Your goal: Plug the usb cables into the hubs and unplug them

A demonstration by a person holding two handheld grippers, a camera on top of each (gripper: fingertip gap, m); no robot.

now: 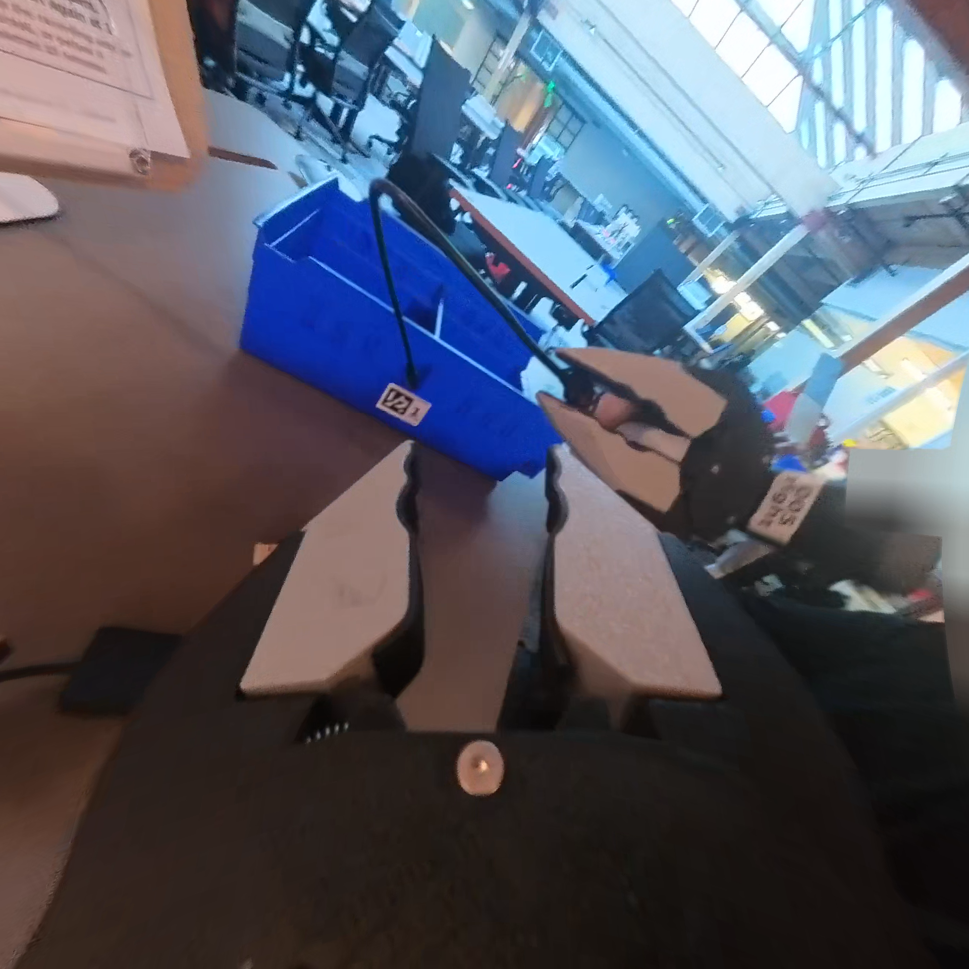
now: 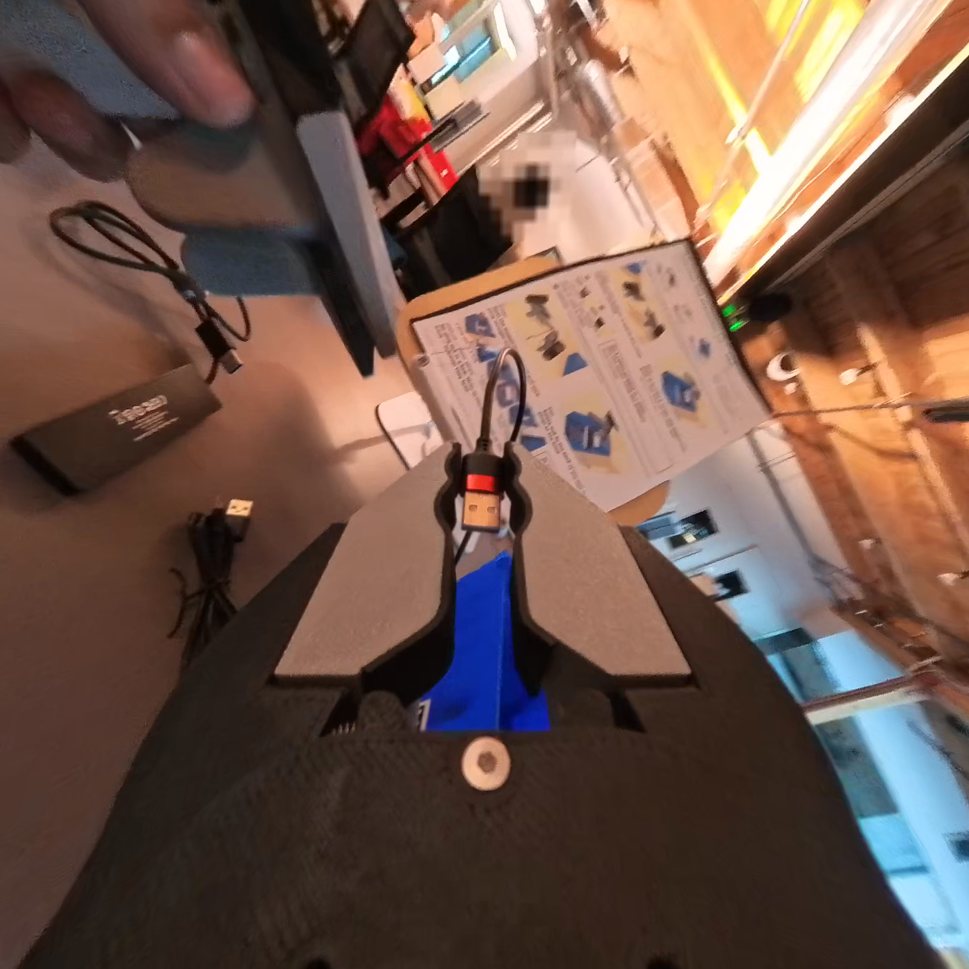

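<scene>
My right gripper [image 2: 482, 456] is shut on a black USB plug with a red band [image 2: 478, 490], metal end pointing back toward the camera. Its thin black cable [image 2: 506, 367] loops up past the fingertips. In the left wrist view this cable [image 1: 385, 272] arches out of the blue bin [image 1: 335, 325] to the right gripper [image 1: 556, 380]. My left gripper [image 1: 480, 466] is open and empty, just in front of the bin. A black hub [image 2: 115, 435] lies on the table at the left.
A bundled black cable with a USB plug [image 2: 236, 514] and another looped cable [image 2: 210, 335] lie near the hub. An instruction sheet on a stand [image 2: 603, 377] is behind. A dark flat box [image 1: 115, 671] sits at the left. A hand [image 2: 157, 63] is at the upper left. One gripper's finger ends stand about 5 cm off the other's. It is some 12 cm from my left tips to the black hub [image 2: 115, 435].
</scene>
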